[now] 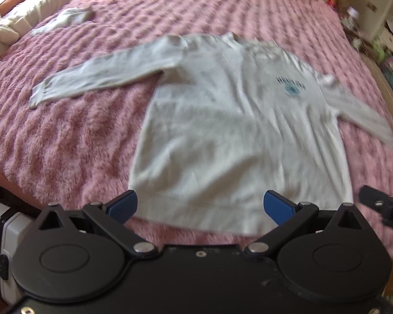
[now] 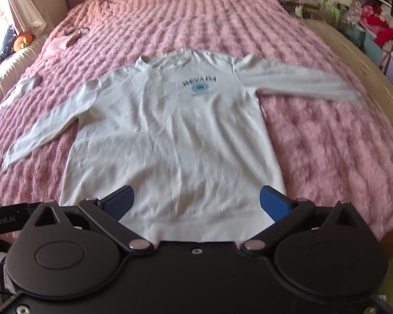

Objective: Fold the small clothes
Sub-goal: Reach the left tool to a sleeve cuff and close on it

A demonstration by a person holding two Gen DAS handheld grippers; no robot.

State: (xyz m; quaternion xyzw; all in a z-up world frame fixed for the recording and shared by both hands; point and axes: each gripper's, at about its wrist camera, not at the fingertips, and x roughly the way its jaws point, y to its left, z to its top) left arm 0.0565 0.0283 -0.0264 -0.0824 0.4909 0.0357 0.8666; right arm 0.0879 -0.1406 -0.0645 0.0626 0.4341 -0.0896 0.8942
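On the pink bedspread [image 2: 314,144] my white long-sleeved sweatshirt [image 2: 175,136] lies flat, face up, both sleeves spread; no fold made yet. My left gripper [image 1: 200,206] and right gripper [image 2: 196,204] hang spread wide and empty above its hem.

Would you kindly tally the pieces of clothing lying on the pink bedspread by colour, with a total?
White: 1, the long-sleeved shirt spread flat, print facing up.
Grey: 1, a small crumpled garment beyond the shirt's sleeve.
Pink: 1, a small garment farther up the bedspread; blurred, so its kind is unclear.
Total: 3
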